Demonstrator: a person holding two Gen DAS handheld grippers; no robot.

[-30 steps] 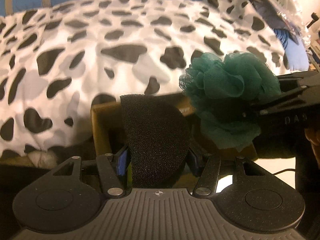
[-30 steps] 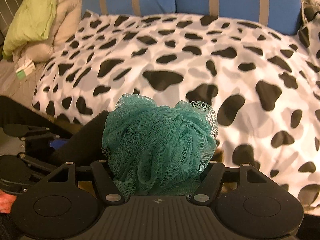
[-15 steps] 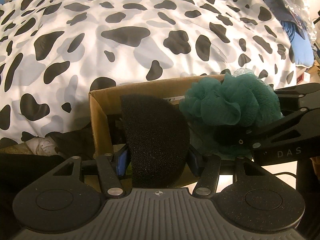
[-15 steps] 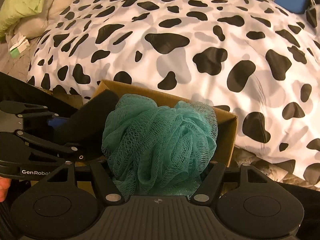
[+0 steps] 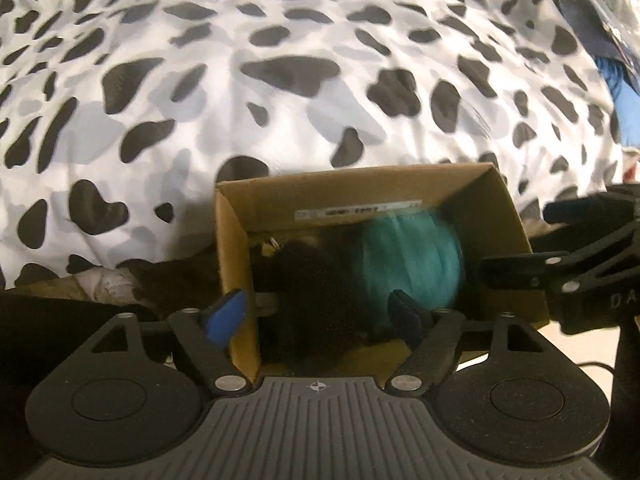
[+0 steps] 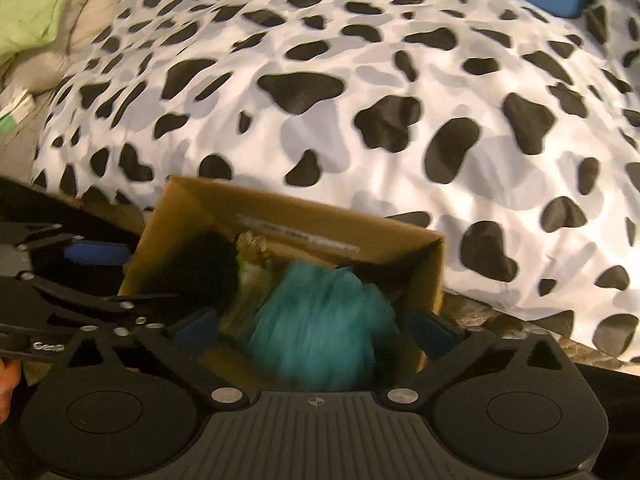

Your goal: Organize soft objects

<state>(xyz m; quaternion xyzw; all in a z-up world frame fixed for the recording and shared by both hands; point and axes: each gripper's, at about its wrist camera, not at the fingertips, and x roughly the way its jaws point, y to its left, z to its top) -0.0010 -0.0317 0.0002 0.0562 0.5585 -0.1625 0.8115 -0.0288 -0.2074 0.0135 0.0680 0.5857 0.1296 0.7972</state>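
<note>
We see both grippers poised over an open cardboard box [image 5: 496, 216] that stands against a bed covered by a cow-print duvet [image 5: 280, 92], white with black and grey patches. The left gripper [image 5: 320, 312] points steeply down into the box, and its jaws are opening: the blue-padded fingers [image 5: 226, 314] stand well apart, one outside the box's left wall and one over its inside. Between them, but with a gap on either side, sits the black sponge [image 5: 308, 280], a dark foam lump resting low in the left half of the box. Nothing is pressed by the pads.

The right gripper [image 6: 316, 330] also points down into the box, its jaws opening to a wide spread. The teal mesh pouf [image 6: 320, 320] lies between its fingers [image 6: 434, 330] without either pad pressing on it; it is blurred, and it sits in the right half of the box, just beside the black sponge. In the left wrist view the pouf [image 5: 412, 260] shows against the right inner wall, under a white label strip [image 5: 356, 212] on the far wall.

Some pale crumpled material [image 6: 252, 244] is visible deeper in the box; we cannot tell what it is. A green cloth [image 6: 32, 4] lies at the far left of the bed
</note>
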